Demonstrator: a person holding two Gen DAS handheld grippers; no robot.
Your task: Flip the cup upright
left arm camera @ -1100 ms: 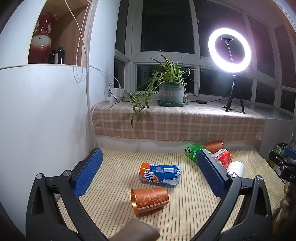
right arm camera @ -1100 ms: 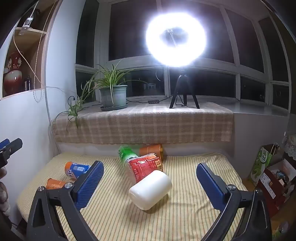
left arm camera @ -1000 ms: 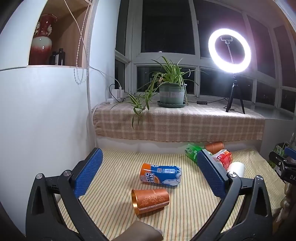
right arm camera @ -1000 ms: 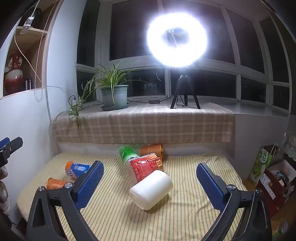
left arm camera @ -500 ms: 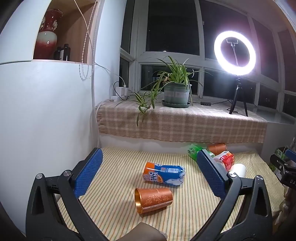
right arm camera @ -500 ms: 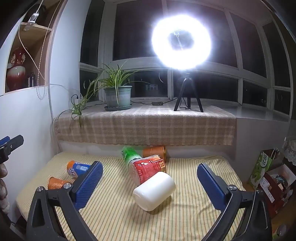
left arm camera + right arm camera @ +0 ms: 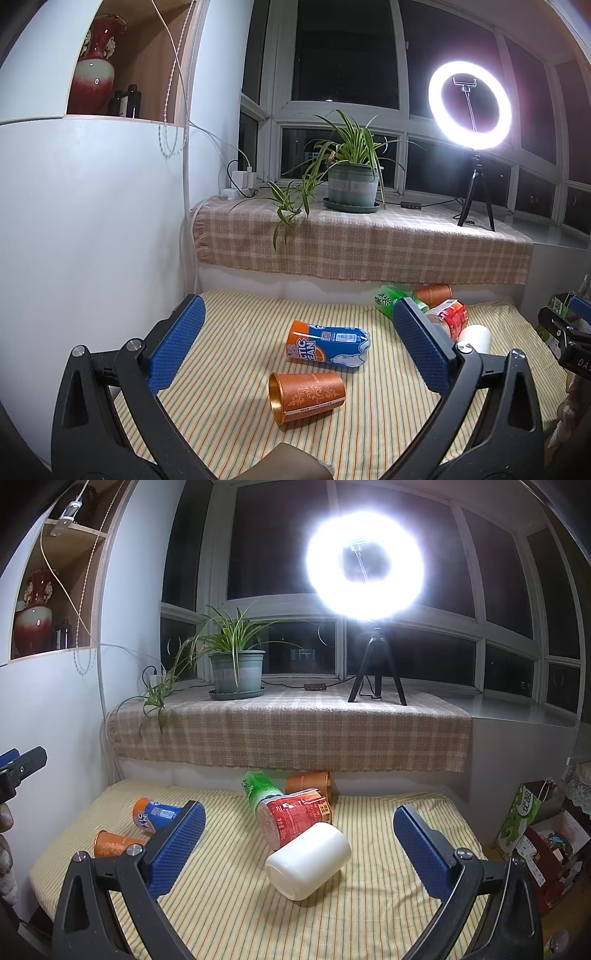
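Left gripper (image 7: 299, 347) spread wide, holding nothing, above striped cloth (image 7: 236, 410); copper cup (image 7: 306, 395) on its side between the jaws, mouth toward the left, just in front of blue-and-orange cup (image 7: 327, 348), also lying down; right gripper (image 7: 299, 845) likewise spread and unloaded, over white cup (image 7: 308, 860) on its side touching red cup (image 7: 293, 818); green cup (image 7: 260, 786) and orange cup (image 7: 308, 783) toppled behind.

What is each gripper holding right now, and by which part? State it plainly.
Nothing is held. The left gripper and the right gripper both stand open above the striped cloth, with every cup lying untouched on its side.
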